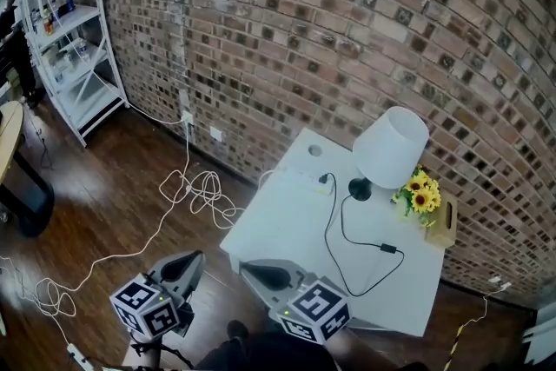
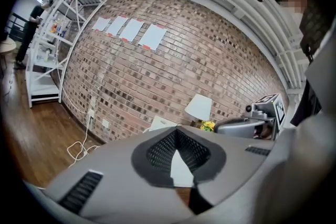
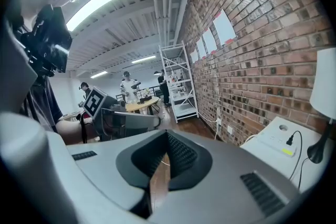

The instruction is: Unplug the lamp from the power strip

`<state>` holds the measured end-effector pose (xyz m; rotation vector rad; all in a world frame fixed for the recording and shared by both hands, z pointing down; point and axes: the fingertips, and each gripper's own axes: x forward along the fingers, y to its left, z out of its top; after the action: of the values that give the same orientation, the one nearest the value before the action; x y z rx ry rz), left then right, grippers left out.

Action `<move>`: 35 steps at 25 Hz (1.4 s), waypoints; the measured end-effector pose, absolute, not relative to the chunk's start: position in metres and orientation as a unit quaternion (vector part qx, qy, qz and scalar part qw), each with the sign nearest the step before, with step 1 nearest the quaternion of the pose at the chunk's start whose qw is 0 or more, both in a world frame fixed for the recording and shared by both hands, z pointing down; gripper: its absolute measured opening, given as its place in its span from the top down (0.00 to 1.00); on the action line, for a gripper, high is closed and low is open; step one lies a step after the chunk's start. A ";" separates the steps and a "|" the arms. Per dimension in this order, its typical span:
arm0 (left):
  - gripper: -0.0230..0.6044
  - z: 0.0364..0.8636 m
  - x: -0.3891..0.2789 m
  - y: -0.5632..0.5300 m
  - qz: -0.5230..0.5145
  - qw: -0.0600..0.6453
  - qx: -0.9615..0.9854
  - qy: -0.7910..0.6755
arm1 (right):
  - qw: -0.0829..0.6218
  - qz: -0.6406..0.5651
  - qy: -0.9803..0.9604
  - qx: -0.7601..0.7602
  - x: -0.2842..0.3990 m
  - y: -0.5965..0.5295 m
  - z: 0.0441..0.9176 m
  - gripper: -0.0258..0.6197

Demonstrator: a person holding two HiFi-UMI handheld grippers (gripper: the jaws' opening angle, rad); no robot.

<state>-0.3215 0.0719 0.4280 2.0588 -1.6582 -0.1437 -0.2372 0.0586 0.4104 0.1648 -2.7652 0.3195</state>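
— So, which step are you on?

— Reaching in, I'd judge; the unplugging itself is not yet begun. My left gripper [image 1: 193, 260] and right gripper [image 1: 250, 268] both hang short of the work, each with its jaws closed together on nothing.

— And the lamp?

— The table lamp with the white shade and round black base [image 1: 389, 148] stands on the square white table [image 1: 278, 230]. It is ahead of my right fingers and off to their right, well apart from them. Its thin black cord [image 1: 334, 239] loops over the tabletop towards me, then runs back to the small black plug [image 1: 324, 180]. That plug sits in the flat white power strip [image 1: 304, 178] at the table's far edge, well beyond my right fingertips. Which socket it fills I can't tell; it is too small from up here.

— What does the next move ask of you?

— Carrying both grippers out over the table and opening the jaws. The right pair should settle around the plug body, not the cord. The strip looks light and would likely lift with the plug. So I'd press the left gripper down on it just beside the plug, then pull straight out along the pins.
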 end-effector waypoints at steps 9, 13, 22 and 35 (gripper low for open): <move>0.94 0.424 -0.309 0.037 -0.040 0.244 0.765 -0.594 | 0.166 0.147 -0.972 0.081 -0.221 0.018 0.424 0.97; 0.94 0.425 -0.306 0.018 -0.004 0.240 0.768 -0.594 | 0.153 0.148 -0.974 0.077 -0.222 -0.005 0.419 0.97; 0.94 0.433 -0.288 -0.030 0.039 0.236 0.772 -0.589 | 0.143 0.158 -0.974 0.082 -0.203 -0.060 0.429 0.97; 0.94 0.435 -0.218 -0.123 0.086 0.255 0.808 -0.524 | 0.128 0.185 -0.965 0.132 -0.148 -0.142 0.445 0.97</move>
<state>-0.2179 -0.1231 0.4348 2.1945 -1.4245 0.2340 -0.1478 -0.1425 0.4453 0.3840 -2.8075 0.5394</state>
